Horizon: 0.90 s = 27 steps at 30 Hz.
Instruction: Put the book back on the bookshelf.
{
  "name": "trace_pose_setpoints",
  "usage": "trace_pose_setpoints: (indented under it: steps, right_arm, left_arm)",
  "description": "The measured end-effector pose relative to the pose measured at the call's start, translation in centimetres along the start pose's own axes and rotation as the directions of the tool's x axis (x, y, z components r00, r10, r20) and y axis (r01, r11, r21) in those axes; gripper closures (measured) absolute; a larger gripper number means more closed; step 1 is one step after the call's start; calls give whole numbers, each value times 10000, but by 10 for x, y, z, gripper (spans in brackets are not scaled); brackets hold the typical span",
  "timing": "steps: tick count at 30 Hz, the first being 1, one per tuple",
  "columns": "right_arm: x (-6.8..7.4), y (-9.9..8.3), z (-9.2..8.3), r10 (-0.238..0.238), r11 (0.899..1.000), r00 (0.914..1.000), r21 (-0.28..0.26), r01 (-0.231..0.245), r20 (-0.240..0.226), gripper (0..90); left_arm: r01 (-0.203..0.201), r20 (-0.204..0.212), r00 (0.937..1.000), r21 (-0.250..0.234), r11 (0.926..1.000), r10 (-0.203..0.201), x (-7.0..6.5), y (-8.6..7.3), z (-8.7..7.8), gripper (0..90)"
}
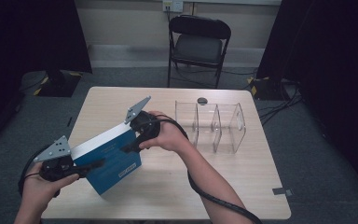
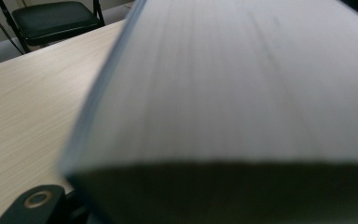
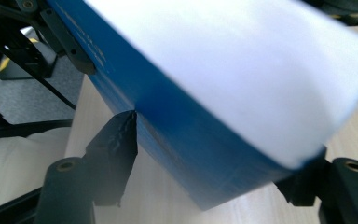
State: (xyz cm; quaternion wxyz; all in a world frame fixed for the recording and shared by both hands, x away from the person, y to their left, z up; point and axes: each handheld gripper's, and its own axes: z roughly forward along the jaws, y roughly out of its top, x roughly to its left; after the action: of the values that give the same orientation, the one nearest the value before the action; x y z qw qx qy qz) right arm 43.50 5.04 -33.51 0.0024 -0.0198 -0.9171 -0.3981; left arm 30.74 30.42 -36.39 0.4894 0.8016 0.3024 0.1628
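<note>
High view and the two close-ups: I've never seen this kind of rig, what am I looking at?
No robot here: a person holds a hand-held two-jaw gripper in each hand. The high view looks down from above the person's side of the table. Each close-up comes from a camera riding on one gripper, looking along its black jaws. The left gripper and the right gripper both clamp a thick blue book, which stands tilted on the table; the close-ups show its white page edge and blue cover. A clear divided rack stands further right, and a black chair stands behind the table.
</note>
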Motion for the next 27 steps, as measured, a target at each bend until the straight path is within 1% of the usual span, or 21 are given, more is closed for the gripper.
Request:
trace_pose_setpoints:
  steps: [1, 3, 4, 5, 7, 9, 10, 12, 13, 14, 16, 17, 18, 19, 20, 21, 22, 23, 25, 26, 27]
  right_arm:
    - [1, 0, -1, -67, 10000, 9999, 44, 67, 94, 345]
    - [0, -3, -2, -344, 9994, 9993, -81, 345, 117, 382]
    - [1, -3, -4, -382, 9993, 9992, -24, 382, 110, 401]
    - [0, -4, -5, -534, 9986, 9985, -46, 534, 73, 419]
    - [2, -5, -9, -615, 9980, 9980, 143, 614, 117, 481]
    - [3, -6, -12, -709, 9972, 9975, 231, 707, 74, 532]
    - [5, -7, -14, -731, 9969, 9973, 285, 728, 99, 549]
    - [6, -10, -17, -840, 9960, 9964, 303, 838, 58, 574]
    - [7, -11, -18, -971, 9950, 9953, 227, 969, 53, 585]
    - [9, -12, -20, -959, 9950, 9954, 290, 957, 43, 593]
    - [10, -14, -21, -963, 9952, 9953, 181, 962, 68, 602]
    - [10, -15, -21, -983, 9951, 9951, 137, 982, 66, 605]
    - [10, -15, -21, -954, 9953, 9954, 176, 953, 78, 606]
    - [11, -14, -21, -948, 9953, 9955, 194, 946, 96, 607]
    - [12, -14, -22, -904, 9956, 9959, 249, 902, 102, 608]
    - [12, -14, -22, -958, 9951, 9953, 259, 956, 100, 609]
    - [13, -13, -22, -967, 9949, 9953, 307, 963, 109, 609]
    - [13, -13, -22, -947, 9951, 9954, 314, 943, 120, 608]
    - [14, -11, -22, -746, 9960, 9970, 507, 736, 181, 604]
    - [15, -10, -22, -761, 9955, 9968, 579, 746, 240, 600]
    - [16, -10, -22, -753, 9953, 9966, 639, 732, 325, 593]
  left_arm:
    - [-11, -23, 10000, -12, 10000, 11, 0, 0, 0, 587]
    - [-19, -59, 10000, 6, 10000, 19, 1, 0, 0, 582]
    - [20, -60, 10000, -18, 10000, -20, 0, 0, 0, 578]
    - [47, -78, 10000, -47, 10000, -47, 1, -1, 1, 572]
    - [5, -253, 9997, 16, 10000, -5, 2, -1, 3, 549]
    - [155, -283, 9995, -53, 9999, -157, 4, -3, 6, 523]
    - [139, -292, 9995, -100, 9999, -142, 6, -4, 7, 517]
    - [276, -274, 9992, -195, 9994, -281, 7, -5, 7, 497]
    - [336, -329, 9989, -181, 9993, -342, 7, -6, 7, 488]
    - [237, -382, 9990, -189, 9995, -244, 8, -7, 6, 475]
    - [275, -473, 9985, -168, 9995, -283, 9, -9, 5, 466]
    - [254, -500, 9984, -253, 9994, -266, 10, -10, 5, 460]
    - [185, -529, 9984, -231, 9996, -197, 10, -11, 4, 458]
    - [222, -540, 9983, -247, 9994, -235, 10, -11, 4, 457]
    - [203, -542, 9983, -252, 9995, -217, 10, -11, 4, 455]
    - [126, -541, 9984, -241, 9996, -139, 10, -11, 3, 453]
    - [260, -538, 9982, -261, 9993, -274, 9, -12, 4, 450]
    - [146, -546, 9984, -265, 9995, -161, 10, -12, 3, 450]
    - [39, -636, 9980, -233, 9997, -54, 9, -12, 4, 453]
    - [80, -628, 9980, -242, 9997, -96, 9, -12, 4, 454]
    - [32, -587, 9983, -195, 9998, -43, 9, -12, 4, 456]
